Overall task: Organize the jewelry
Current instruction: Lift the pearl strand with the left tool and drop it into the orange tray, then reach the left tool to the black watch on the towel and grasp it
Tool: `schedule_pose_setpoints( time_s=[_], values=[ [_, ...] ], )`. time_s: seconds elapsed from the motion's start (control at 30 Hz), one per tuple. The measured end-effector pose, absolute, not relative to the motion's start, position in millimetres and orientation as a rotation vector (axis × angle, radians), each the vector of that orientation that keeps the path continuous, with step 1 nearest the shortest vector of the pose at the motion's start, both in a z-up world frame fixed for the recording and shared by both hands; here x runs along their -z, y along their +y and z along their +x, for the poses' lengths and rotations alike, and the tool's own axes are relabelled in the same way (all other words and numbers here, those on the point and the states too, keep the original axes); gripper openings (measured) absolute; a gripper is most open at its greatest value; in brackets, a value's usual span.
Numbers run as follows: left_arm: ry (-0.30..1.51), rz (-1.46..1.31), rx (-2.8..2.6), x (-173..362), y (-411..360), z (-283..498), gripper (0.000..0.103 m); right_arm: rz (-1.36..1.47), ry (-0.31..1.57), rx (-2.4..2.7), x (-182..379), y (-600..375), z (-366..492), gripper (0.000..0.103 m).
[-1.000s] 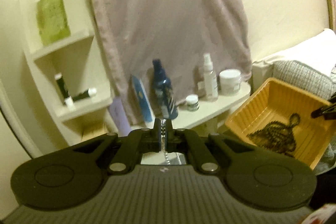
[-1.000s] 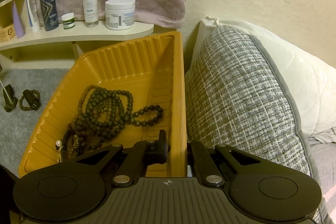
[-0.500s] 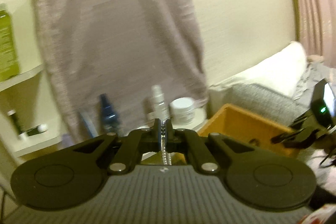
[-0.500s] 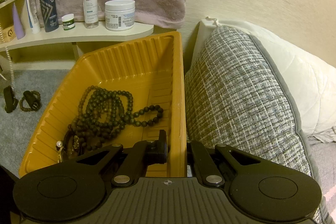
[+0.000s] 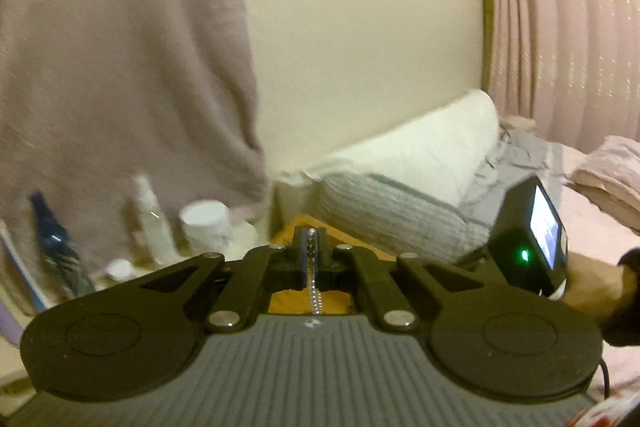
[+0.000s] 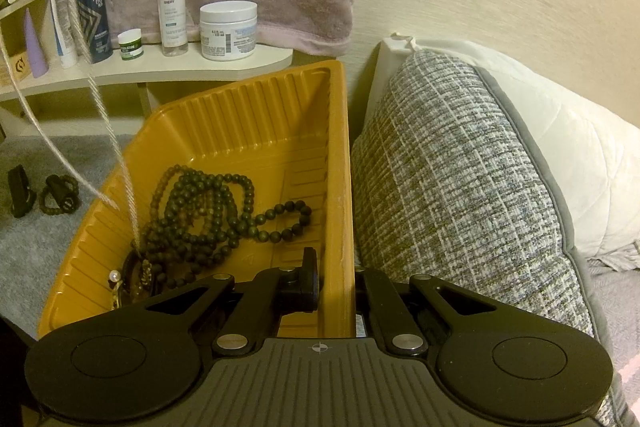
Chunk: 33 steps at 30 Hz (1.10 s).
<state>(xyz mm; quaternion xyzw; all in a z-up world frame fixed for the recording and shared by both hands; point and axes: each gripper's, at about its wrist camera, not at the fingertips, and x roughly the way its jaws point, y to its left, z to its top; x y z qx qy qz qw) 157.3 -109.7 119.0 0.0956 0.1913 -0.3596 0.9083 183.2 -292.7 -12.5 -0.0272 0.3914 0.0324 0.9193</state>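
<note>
L tongs (image 5: 314, 247) pinched silver chain (image 6: 100, 115) hanging lengthwise into tray (image 6: 336, 155), whose wall R tongs (image 6: 334, 281) clamped.

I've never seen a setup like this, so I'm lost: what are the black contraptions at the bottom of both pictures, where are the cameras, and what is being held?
No robot here: a person holds a pair of hand-operated tongs in each hand, and a wide-angle camera on each one looks forward along its fingers. The blurred picture comes from the left tongs, shut on a thin silver chain that hangs from them. The sharp picture comes from the right tongs, clamped on the wall of an orange tray. The same chain shows there as pale streaks dangling into the tray, onto the dark bead necklaces. A beaded bracelet lies outside on the grey carpet. Behind, a shelf holds bottles and jars; a woven cushion sits beside the tray.
</note>
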Motion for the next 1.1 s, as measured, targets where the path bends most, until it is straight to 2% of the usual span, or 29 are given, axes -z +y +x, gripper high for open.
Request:
schedule_pose_setpoints(
  time_s=[0.57, 0.67, 0.77, 0.8, 1.1],
  values=[
    [0.579, 0.306, 0.777, -34.2, -154.5, 183.4, 0.003, -0.056, 0.803, -0.065, 11.9, -290.5, 183.4, 0.004],
    [0.602, 0.292, 0.774, -28.8, -153.1, 185.7, 0.006, -0.056, 0.803, -0.065, 11.9, -290.5, 183.4, 0.004],
    [0.597, 0.289, 0.766, -29.5, -149.0, 184.7, 0.022, -0.056, 0.802, -0.066, 11.9, -290.3, 183.4, 0.004],
    [0.591, 0.289, 0.757, -31.0, -146.7, 183.9, 0.024, -0.055, 0.802, -0.065, 12.0, -290.4, 183.5, 0.004],
    [0.58, 0.288, 0.535, -31.3, -85.3, 172.3, 0.025, -0.054, 0.801, -0.065, 12.1, -291.1, 183.2, 0.004]
  ],
)
